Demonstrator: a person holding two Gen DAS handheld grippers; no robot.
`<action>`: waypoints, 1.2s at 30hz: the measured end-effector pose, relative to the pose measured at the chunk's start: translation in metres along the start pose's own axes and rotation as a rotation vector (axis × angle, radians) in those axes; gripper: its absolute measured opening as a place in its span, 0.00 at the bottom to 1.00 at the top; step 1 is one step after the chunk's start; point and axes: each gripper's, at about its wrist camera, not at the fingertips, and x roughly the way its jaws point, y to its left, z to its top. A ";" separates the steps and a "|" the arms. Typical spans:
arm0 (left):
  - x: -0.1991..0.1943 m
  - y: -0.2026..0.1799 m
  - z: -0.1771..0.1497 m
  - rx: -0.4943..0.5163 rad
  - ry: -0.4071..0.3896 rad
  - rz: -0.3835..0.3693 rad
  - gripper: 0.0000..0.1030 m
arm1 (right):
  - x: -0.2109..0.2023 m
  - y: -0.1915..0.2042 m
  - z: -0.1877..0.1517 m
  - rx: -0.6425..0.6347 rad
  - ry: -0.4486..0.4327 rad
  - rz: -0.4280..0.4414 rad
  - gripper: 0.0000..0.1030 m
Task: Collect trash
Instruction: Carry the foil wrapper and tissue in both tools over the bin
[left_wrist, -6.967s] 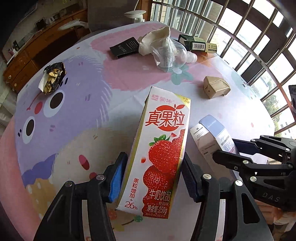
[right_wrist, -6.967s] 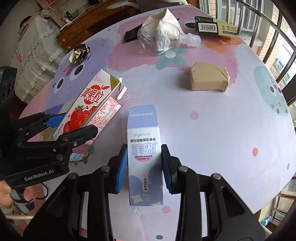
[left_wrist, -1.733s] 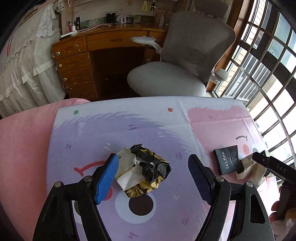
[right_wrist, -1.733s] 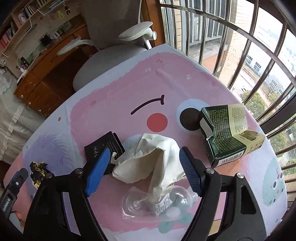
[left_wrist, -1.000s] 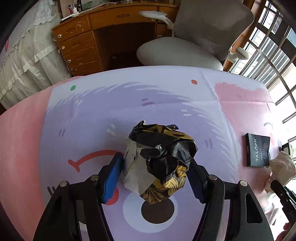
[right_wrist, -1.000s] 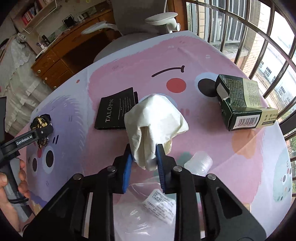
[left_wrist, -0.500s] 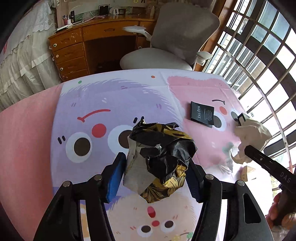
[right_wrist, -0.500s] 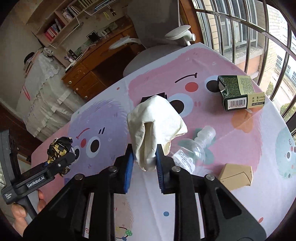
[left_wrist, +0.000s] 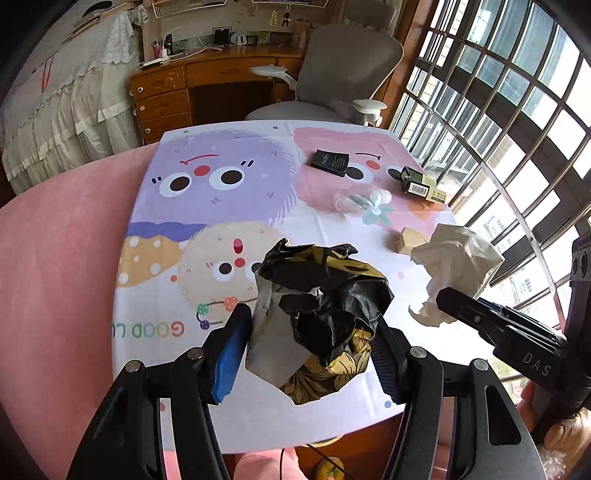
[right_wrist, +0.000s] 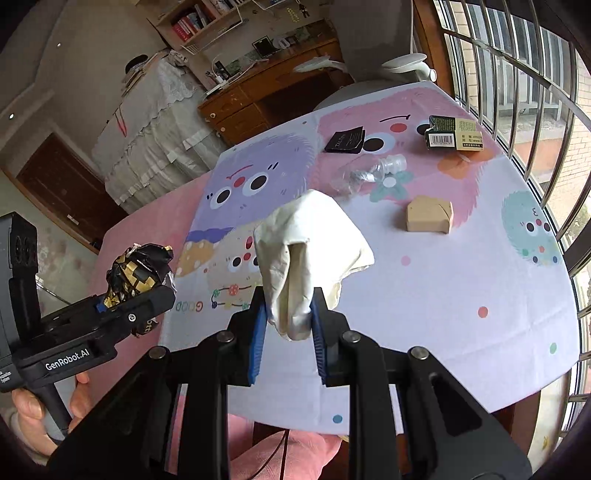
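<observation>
Trash in both claws, and both are up off the table (right_wrist: 498, 332). Left gripper (left_wrist: 308, 350) is clenched on a crumpled black-and-gold wrapper (left_wrist: 325, 317), blue pads pressed against either side of the wad, which hangs in the air above the near edge of the cartoon-printed tablecloth (left_wrist: 221, 206). Right gripper (right_wrist: 288, 325) is clamped on a crumpled cream tissue (right_wrist: 310, 251), pinching its lower end so the bulk billows up above the fingers; it too is held clear of the cloth, near the front edge. From the right wrist view the left gripper sits off to the left, beyond the table's left edge, with a hand (right_wrist: 33, 413) wrapped round its handle. Down on the table, more litter waits: a small black packet (right_wrist: 345, 140) toward the far edge, a dark green carton (right_wrist: 454, 138) lying on its side near the far right corner, a squashed clear plastic bottle (right_wrist: 369, 171) lying between them and a little nearer, and a tan folded box (right_wrist: 428, 216) toward the right edge, well apart from the bottle. Beyond the far edge stand a grey office chair (left_wrist: 343, 77) and a wooden desk (left_wrist: 207, 85).
</observation>
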 end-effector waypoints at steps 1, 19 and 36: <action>-0.011 -0.008 -0.016 -0.001 -0.003 0.004 0.59 | -0.013 -0.001 -0.018 -0.012 0.008 0.006 0.19; -0.110 -0.114 -0.191 0.145 0.059 0.041 0.59 | -0.108 -0.033 -0.197 -0.065 0.128 0.018 0.19; 0.100 -0.068 -0.312 0.062 0.369 -0.002 0.60 | 0.062 -0.145 -0.333 0.165 0.394 -0.134 0.19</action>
